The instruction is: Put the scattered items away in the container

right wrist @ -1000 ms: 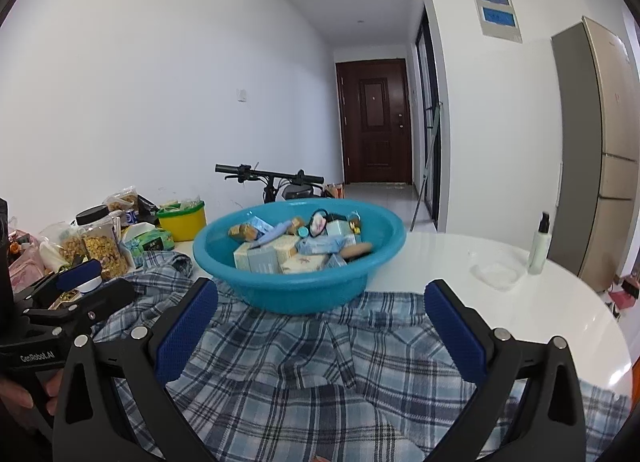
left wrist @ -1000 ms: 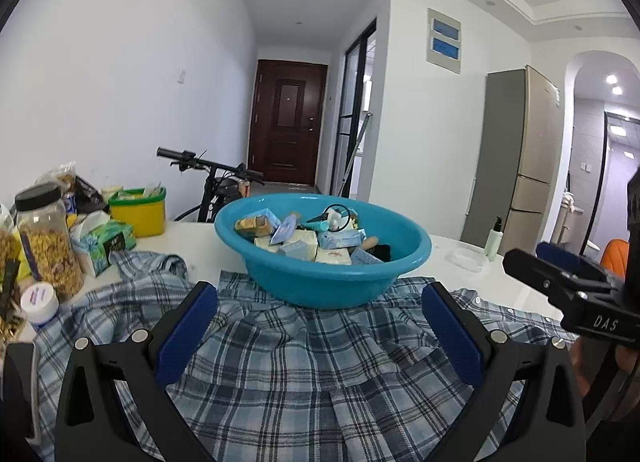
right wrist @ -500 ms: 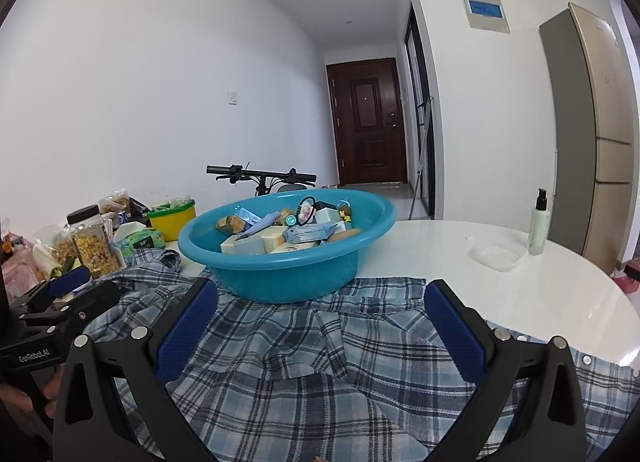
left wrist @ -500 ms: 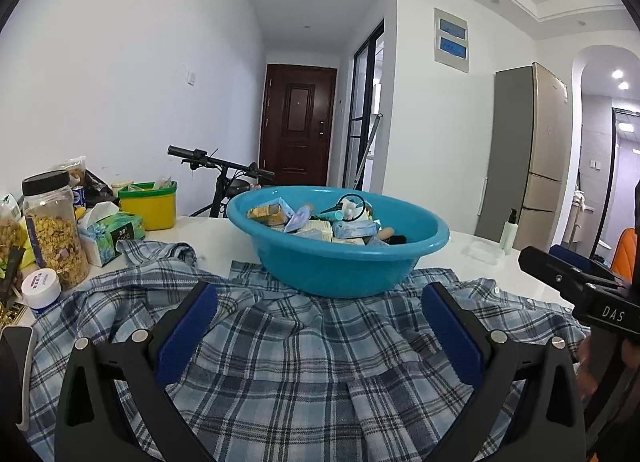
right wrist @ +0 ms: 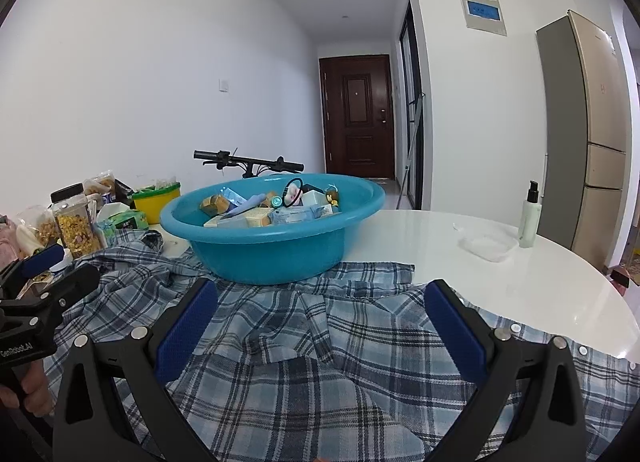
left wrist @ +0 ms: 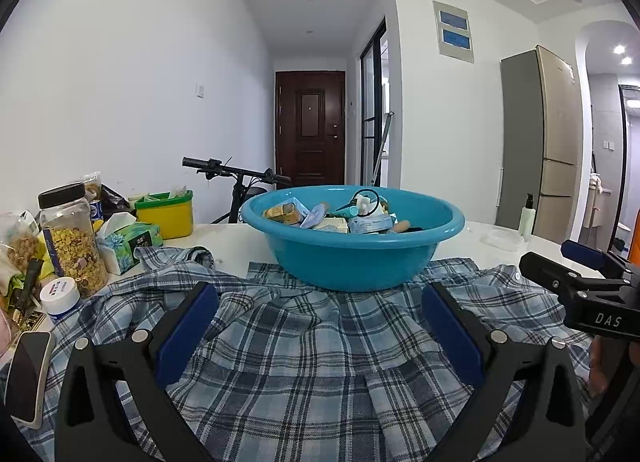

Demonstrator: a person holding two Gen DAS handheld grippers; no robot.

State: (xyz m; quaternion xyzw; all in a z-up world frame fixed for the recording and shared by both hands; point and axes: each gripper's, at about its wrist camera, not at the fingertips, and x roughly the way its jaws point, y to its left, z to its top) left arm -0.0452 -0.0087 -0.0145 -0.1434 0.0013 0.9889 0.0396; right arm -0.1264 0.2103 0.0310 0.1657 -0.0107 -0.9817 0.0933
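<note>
— How do the grippers stand?

— The left gripper point(left wrist: 320, 326) is spread wide, nothing between its blue pads, hanging above the plaid shirt point(left wrist: 304, 362) on the white worktop point(right wrist: 500, 286). The right gripper point(right wrist: 320, 326) is just as widely spread and empty, also over the shirt.

— Is either touching the cloth?

— I cannot tell; the fingertips look clear of it.

— And the container?

— The blue basin point(left wrist: 352, 258) sits ahead of both grippers, its base on the far edge of the shirt. It holds small boxes point(right wrist: 256, 217) and packets in a heap.

— What lies outside it?

— A cereal jar point(left wrist: 72, 238), a tissue pack point(left wrist: 130, 238) and a yellow tub point(left wrist: 168, 213) to the left, and a pump bottle point(right wrist: 530, 217) to the right.
</note>
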